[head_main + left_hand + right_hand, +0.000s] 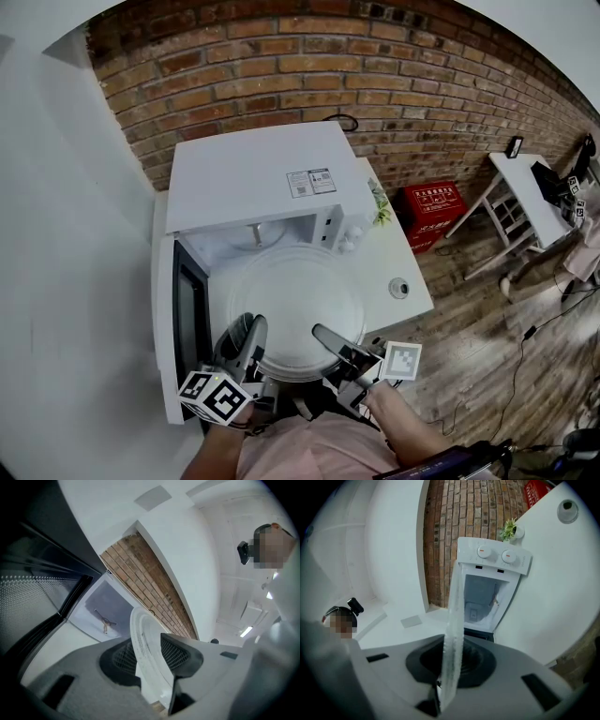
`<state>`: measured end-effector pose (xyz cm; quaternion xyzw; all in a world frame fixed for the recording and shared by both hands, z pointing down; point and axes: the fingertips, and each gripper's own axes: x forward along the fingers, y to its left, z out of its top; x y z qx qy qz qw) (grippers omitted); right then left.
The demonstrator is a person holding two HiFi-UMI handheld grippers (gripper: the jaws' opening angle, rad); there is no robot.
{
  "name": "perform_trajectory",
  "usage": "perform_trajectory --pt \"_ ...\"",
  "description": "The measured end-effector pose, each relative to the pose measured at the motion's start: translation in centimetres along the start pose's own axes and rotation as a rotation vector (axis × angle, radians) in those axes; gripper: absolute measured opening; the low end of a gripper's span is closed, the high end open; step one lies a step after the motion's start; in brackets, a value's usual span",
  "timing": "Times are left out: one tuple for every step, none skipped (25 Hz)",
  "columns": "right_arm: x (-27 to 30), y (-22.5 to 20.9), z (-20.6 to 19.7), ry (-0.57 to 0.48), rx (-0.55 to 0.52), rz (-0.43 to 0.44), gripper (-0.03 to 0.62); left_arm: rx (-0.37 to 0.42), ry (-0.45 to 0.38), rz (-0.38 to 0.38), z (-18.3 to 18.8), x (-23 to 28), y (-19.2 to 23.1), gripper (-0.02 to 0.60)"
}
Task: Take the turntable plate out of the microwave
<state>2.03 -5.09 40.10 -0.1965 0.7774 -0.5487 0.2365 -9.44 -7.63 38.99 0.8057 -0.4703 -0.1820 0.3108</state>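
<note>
The clear glass turntable plate (295, 300) hangs level just in front of the open white microwave (262, 173), mostly outside its cavity. My left gripper (249, 336) is shut on the plate's near-left rim. My right gripper (325, 335) is shut on the near-right rim. In the left gripper view the plate (140, 625) runs between the meshed pads of the left gripper (147, 656), and the bare cavity floor with its three-armed hub (104, 620) shows behind. In the right gripper view the plate (454, 616) stands edge-on in the right gripper (451, 663).
The microwave door (187, 319) swings open at the left, close to my left gripper. The microwave stands on a white table (398, 258) with a small plant (380, 208) and a round hole (399, 288). A red crate (433, 214) and a white side table (530, 197) stand at the right.
</note>
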Motion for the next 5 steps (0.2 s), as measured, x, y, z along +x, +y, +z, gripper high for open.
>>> perform_trajectory --pt "0.04 -0.03 0.01 0.001 -0.001 0.000 0.034 0.000 0.000 0.001 0.00 0.02 0.05 0.140" --pt "0.07 -0.09 0.02 0.002 -0.001 -0.001 0.034 0.000 0.000 0.002 -0.01 0.03 0.11 0.140" --pt "0.09 -0.15 0.03 0.003 -0.001 -0.002 0.034 0.000 0.001 0.004 -0.01 0.04 0.16 0.140" --pt "0.10 -0.20 0.03 0.003 -0.001 -0.004 0.034 0.000 0.001 0.005 -0.02 0.05 0.22 0.141" --pt "0.12 -0.24 0.04 0.004 0.000 -0.005 0.034 0.000 0.002 0.006 -0.03 0.06 0.26 0.141"
